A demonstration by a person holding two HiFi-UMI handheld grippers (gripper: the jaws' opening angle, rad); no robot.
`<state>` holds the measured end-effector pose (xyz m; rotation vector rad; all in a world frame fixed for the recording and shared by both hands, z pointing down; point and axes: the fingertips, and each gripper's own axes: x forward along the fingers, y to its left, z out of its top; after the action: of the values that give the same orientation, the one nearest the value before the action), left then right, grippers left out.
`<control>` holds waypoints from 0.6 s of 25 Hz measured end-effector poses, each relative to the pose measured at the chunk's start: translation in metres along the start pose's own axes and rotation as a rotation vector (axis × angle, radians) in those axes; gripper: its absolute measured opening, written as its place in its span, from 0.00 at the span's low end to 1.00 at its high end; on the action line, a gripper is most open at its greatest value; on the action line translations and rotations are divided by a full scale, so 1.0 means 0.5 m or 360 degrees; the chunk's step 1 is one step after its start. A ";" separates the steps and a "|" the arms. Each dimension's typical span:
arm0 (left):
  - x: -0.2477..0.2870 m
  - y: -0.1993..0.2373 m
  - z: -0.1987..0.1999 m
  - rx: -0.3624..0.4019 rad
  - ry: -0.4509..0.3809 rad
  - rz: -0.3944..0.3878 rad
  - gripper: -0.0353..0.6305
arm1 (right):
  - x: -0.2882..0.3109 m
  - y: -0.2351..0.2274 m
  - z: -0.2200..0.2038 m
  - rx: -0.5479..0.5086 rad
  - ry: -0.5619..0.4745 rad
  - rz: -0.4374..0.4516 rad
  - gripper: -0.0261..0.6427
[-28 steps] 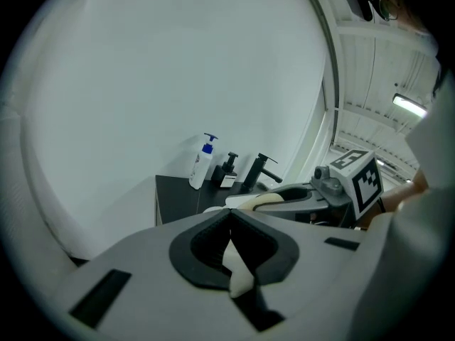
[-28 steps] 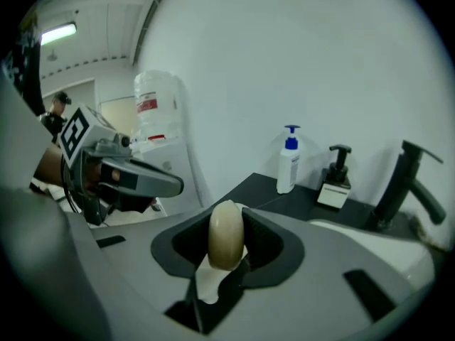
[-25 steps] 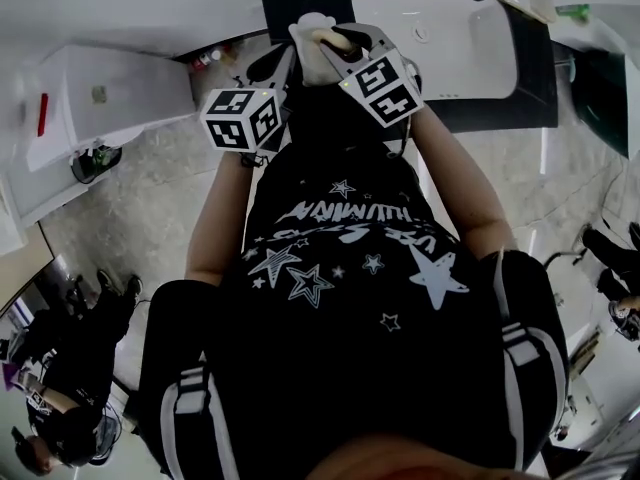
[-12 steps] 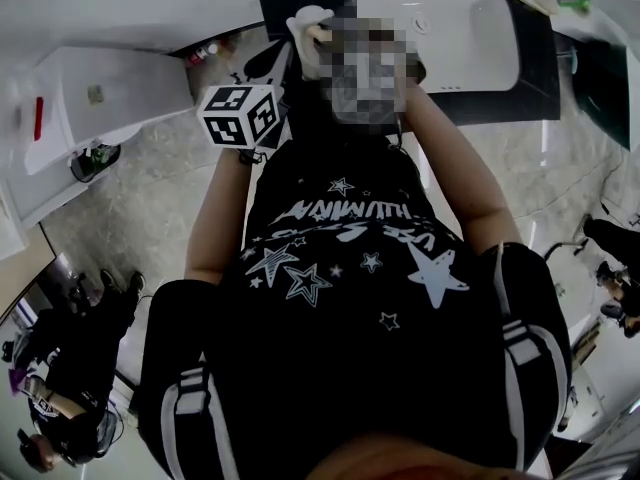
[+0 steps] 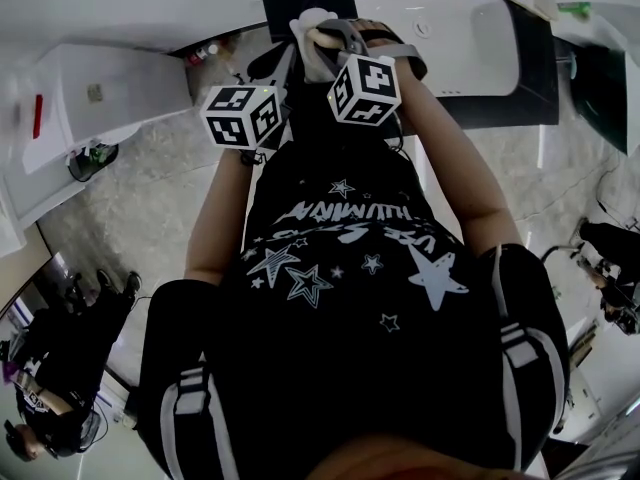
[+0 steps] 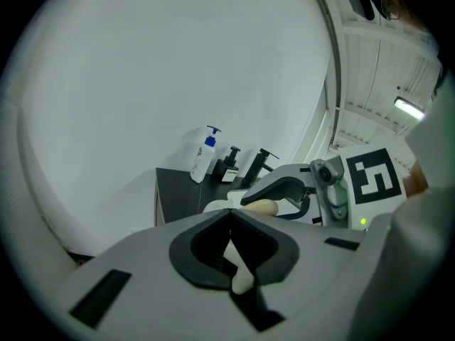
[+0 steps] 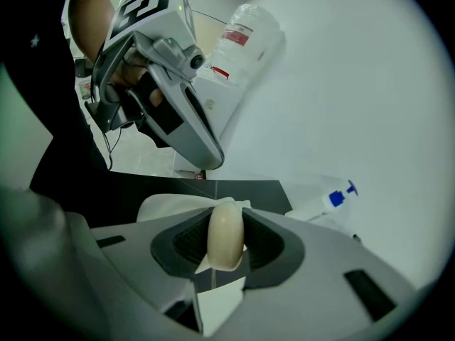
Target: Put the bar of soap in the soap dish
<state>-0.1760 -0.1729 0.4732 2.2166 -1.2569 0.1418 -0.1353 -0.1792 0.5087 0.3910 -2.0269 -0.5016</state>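
A cream bar of soap (image 7: 226, 227) sits upright between the pads of my right gripper (image 7: 226, 241), which is shut on it. The head view shows the soap (image 5: 326, 38) at the top, above the marker cubes. My left gripper (image 6: 233, 241) is shut on a thin white edge, seemingly the rim of the white soap dish (image 6: 239, 275). The dish (image 7: 170, 204) lies just beyond the soap in the right gripper view. The left gripper view shows the right gripper (image 6: 281, 199) holding the soap (image 6: 261, 206) close ahead. Both grippers are held over the dark counter (image 6: 178, 190).
A white sink basin (image 5: 440, 28) is set in the dark counter (image 5: 535, 78). A blue-capped pump bottle (image 6: 203, 155), a black dispenser (image 6: 229, 163) and a black faucet (image 6: 257, 165) stand at the wall. A white cabinet (image 5: 100, 88) is at the left. People stand at the lower left.
My right gripper has rolled about its own axis with the soap in it, so its marker cube shows another face. The left gripper has stayed still.
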 end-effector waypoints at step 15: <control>-0.007 0.013 0.000 -0.0018 -0.0004 0.0003 0.07 | 0.003 0.026 0.015 0.0115 -0.0001 0.0254 0.25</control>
<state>-0.1833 -0.1730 0.4747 2.2071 -1.2582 0.1321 -0.1435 -0.1673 0.5132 0.2697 -2.0607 -0.3310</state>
